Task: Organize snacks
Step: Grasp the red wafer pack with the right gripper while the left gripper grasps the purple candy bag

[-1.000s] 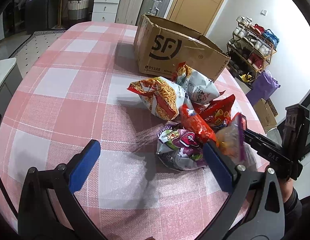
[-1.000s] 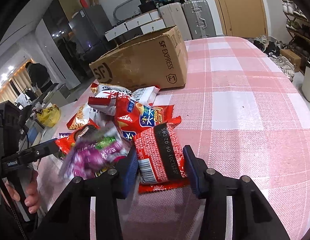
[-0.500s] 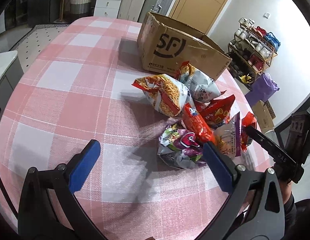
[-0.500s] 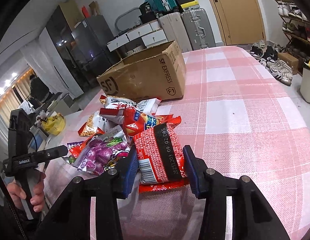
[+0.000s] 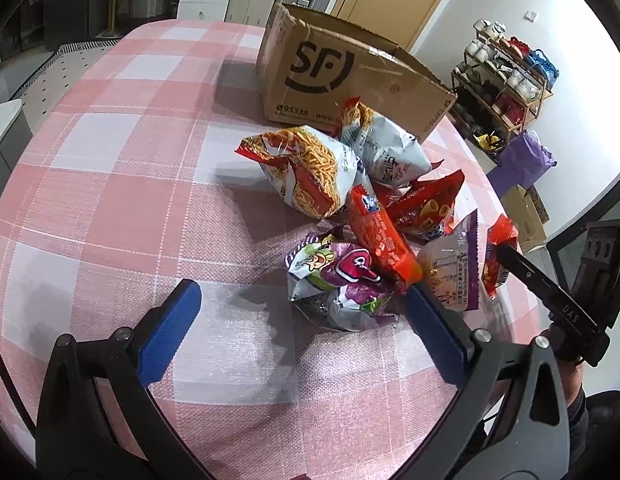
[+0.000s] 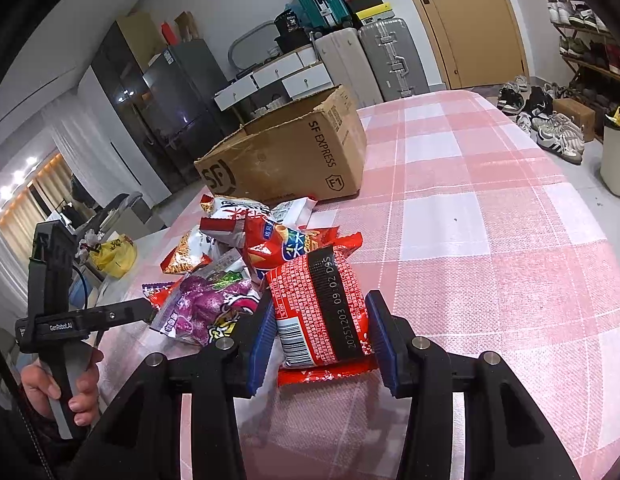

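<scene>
**Red packet clamped beside the snack pile**

Red foil snack packet (image 6: 320, 312), printed with a black date band, sits pinched between the blue pads of the right gripper (image 6: 320, 338) above the pink checked tablecloth (image 6: 490, 240). The left gripper (image 5: 300, 334) hangs with jaws wide apart, holding nothing, near a purple crinkled snack bag (image 5: 342, 284). Behind the pile stands an open brown cardboard box (image 5: 330, 76).

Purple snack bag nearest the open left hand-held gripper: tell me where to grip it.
Grip the purple foil snack bag across its puffed middle, coming from the bare tablecloth side; an orange-red packet leans on its far edge, and the left hand-held gripper already faces it.
</scene>
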The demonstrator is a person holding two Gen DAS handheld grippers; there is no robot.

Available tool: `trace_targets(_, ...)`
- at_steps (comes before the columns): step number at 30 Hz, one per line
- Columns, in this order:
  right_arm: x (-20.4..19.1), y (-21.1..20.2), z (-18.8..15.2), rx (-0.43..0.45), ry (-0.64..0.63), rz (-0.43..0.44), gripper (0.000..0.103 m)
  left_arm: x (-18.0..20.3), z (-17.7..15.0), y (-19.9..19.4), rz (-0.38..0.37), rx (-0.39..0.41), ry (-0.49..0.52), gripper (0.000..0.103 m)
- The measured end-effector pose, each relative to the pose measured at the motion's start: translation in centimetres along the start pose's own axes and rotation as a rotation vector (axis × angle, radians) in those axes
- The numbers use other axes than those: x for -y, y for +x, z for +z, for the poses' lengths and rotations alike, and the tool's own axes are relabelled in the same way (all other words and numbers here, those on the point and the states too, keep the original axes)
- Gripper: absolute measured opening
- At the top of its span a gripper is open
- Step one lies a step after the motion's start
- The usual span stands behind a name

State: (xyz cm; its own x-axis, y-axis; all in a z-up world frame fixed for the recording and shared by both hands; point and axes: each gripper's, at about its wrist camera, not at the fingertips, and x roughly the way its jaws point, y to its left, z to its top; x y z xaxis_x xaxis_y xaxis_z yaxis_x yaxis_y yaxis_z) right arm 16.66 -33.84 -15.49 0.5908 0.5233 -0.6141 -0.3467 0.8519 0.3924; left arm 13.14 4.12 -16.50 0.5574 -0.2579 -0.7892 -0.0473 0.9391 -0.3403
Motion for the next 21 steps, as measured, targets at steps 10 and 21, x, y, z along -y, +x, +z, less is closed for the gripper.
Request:
trace_targets(10,0.5,-0.6,0.0,0.011,0.026,0.013,0.045,-0.2,0.2,1.5,0.017,-0.030,-0.015,0.102)
trace_targets(21,0.6,-0.6,-0.2,0.013,0.033,0.015,0.045,0.1,0.6,2.0,-0.038,-0.024,0.004,0.087)
